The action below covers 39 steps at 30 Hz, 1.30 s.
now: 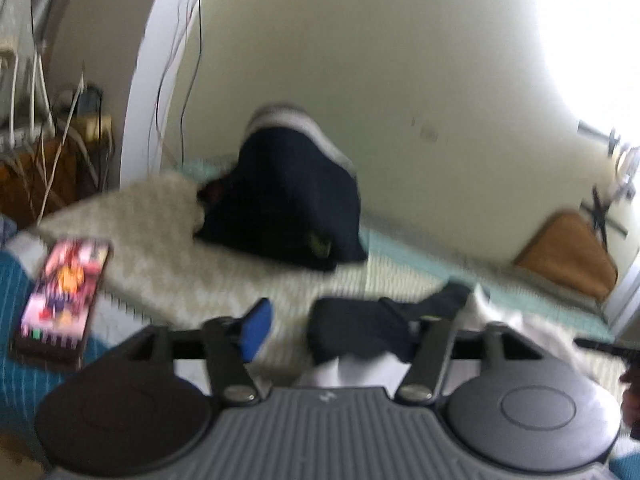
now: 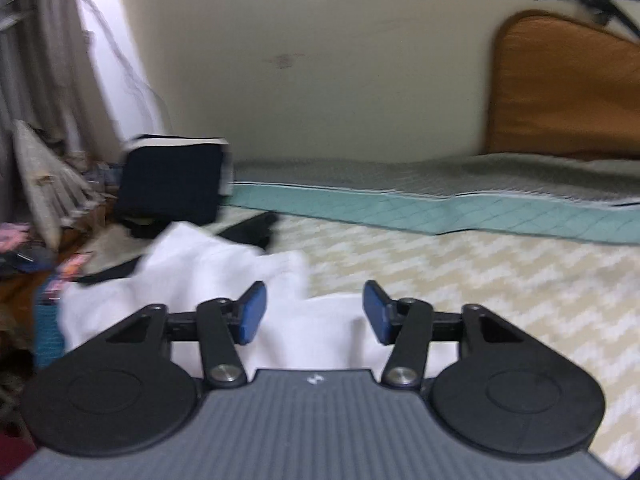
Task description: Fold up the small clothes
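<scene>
Hovering over the bed [image 2: 500, 280], the right tongs [image 2: 314, 314] stand apart above the white garment [image 2: 224, 276], nearer than the left. The left tongs [image 1: 332, 334] gape empty beside a dark garment [image 1: 356, 332].

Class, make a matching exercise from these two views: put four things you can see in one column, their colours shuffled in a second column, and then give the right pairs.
Things:
1. Folded garment by the wall
2. Cloth under the right tool
3. Cushion against the wall
4. Blanket edge

Colours:
A. white
B. teal
C. navy
D. orange-brown

Pairs: 1-C, 2-A, 3-D, 4-B
</scene>
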### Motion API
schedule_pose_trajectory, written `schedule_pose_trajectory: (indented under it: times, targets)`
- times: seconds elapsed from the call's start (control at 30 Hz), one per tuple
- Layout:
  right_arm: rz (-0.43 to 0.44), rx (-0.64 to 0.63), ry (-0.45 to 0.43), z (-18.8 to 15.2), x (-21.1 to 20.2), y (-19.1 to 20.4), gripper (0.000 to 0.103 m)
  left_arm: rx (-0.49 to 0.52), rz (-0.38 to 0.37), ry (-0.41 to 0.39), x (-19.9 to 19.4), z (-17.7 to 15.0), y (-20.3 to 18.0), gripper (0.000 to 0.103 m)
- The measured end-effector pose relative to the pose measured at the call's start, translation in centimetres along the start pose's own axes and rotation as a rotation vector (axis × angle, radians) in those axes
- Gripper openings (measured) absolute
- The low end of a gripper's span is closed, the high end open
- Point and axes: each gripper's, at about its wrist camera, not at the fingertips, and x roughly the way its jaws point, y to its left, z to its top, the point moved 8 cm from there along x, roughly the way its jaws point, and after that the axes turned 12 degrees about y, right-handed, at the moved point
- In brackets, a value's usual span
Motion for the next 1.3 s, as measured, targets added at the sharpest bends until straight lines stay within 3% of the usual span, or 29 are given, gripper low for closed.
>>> schedule_pose_trajectory:
  times: [0.03, 0.1, 0.17, 0.2, 0.3, 0.4, 0.47, 0.5, 0.57, 0.67, 0.7, 0.8, 0.83, 0.87, 0.9, 0.93, 0.97, 1.03, 1.07, 1.1, 1.13, 1.17, 1.2, 1.3]
  targets:
    - [-0.056, -0.004, 0.010, 0.0, 0.3, -0.9, 0.073, 0.015, -0.011, -0.009, 0.3, 0.5, -0.6, 0.066]
    - [-0.139, 0.010, 0.069, -0.6, 1.2, -2.7, 0.072, 0.064, -0.037, -0.001, 1.7, 1.4, -3.0, 0.072]
    - [-0.113, 0.085, 0.155, -2.4, 2.1, -3.9, 0.027, 0.114, -0.054, 0.025, 3.9, 2.0, -5.1, 0.073]
    - [-0.102, 0.096, 0.141, -3.1, 1.6, -3.8, 0.009, 0.135, -0.069, 0.048, 5.2, 2.1, -6.1, 0.073]
    - [-0.216, 0.044, -0.012, -3.2, -3.5, -2.4, 0.008, 0.188, -0.110, 0.115, 8.9, 1.9, -9.0, 0.073]
    - [-0.294, 0.108, -0.211, -3.5, -11.9, -2.3, 0.003, 0.225, -0.140, 0.152, 11.1, 1.7, -11.0, 0.074]
    - [-0.386, 0.137, -0.294, -5.2, -17.2, -3.1, 0.003, 0.242, -0.178, 0.175, 12.3, 1.3, -12.2, 0.078]
    - [-0.423, 0.162, -0.317, -6.5, -19.5, -3.6, 0.003, 0.251, -0.193, 0.181, 12.5, 0.9, -12.5, 0.081]
    - [-0.413, 0.244, -0.309, -9.0, -22.3, -5.0, 0.008, 0.273, -0.217, 0.195, 13.0, 0.4, -13.5, 0.085]
    - [-0.423, 0.341, -0.304, -11.1, -24.0, -6.3, 0.015, 0.294, -0.244, 0.222, 14.1, -0.3, -14.7, 0.086]
    - [-0.418, 0.341, -0.296, -10.9, -23.7, -6.3, 0.023, 0.296, -0.251, 0.233, 14.5, -0.4, -15.3, 0.086]
    - [-0.342, 0.282, -0.285, -9.1, -20.9, -4.8, 0.066, 0.311, -0.275, 0.259, 15.6, -0.8, -17.0, 0.083]
    - [-0.301, 0.257, -0.281, -8.1, -19.4, -4.1, 0.072, 0.319, -0.269, 0.271, 16.0, -1.0, -17.3, 0.080]
    - [-0.265, 0.230, -0.265, -7.1, -17.4, -3.6, 0.073, 0.322, -0.257, 0.286, 16.4, -1.1, -17.4, 0.061]
    - [-0.239, 0.208, -0.234, -6.2, -15.3, -3.3, 0.073, 0.324, -0.251, 0.310, 17.0, -1.4, -17.5, 0.026]
    - [-0.226, 0.202, -0.198, -5.3, -13.2, -3.5, 0.074, 0.322, -0.249, 0.343, 17.4, -1.9, -17.5, 0.009]
    - [-0.219, 0.207, -0.159, -4.7, -11.1, -3.8, 0.074, 0.308, -0.261, 0.368, 17.5, -2.2, -17.4, 0.005]
    - [-0.200, 0.218, -0.075, -3.8, -7.2, -4.6, 0.074, 0.305, -0.280, 0.316, 15.8, -2.1, -16.9, 0.005]
    - [-0.190, 0.226, -0.035, -3.8, -5.6, -5.0, 0.073, 0.310, -0.288, 0.279, 14.5, -1.8, -16.6, 0.005]
    - [-0.173, 0.229, 0.004, -4.1, -4.5, -5.2, 0.056, 0.310, -0.308, 0.234, 12.7, -1.3, -16.0, 0.005]
    - [-0.136, 0.218, 0.048, -4.4, -3.5, -4.8, 0.015, 0.308, -0.330, 0.201, 11.1, -1.0, -15.5, 0.005]
    - [-0.093, 0.193, 0.078, -4.8, -3.1, -4.0, 0.008, 0.313, -0.366, 0.152, 8.7, -0.9, -14.5, 0.005]
    - [-0.064, 0.148, 0.065, -4.9, -3.5, -2.6, 0.008, 0.328, -0.388, 0.108, 6.6, -1.0, -13.8, 0.005]
    - [0.118, -0.064, -0.072, -5.4, -7.2, 3.1, 0.008, 0.431, -0.429, 0.013, 1.7, -2.7, -12.3, 0.008]
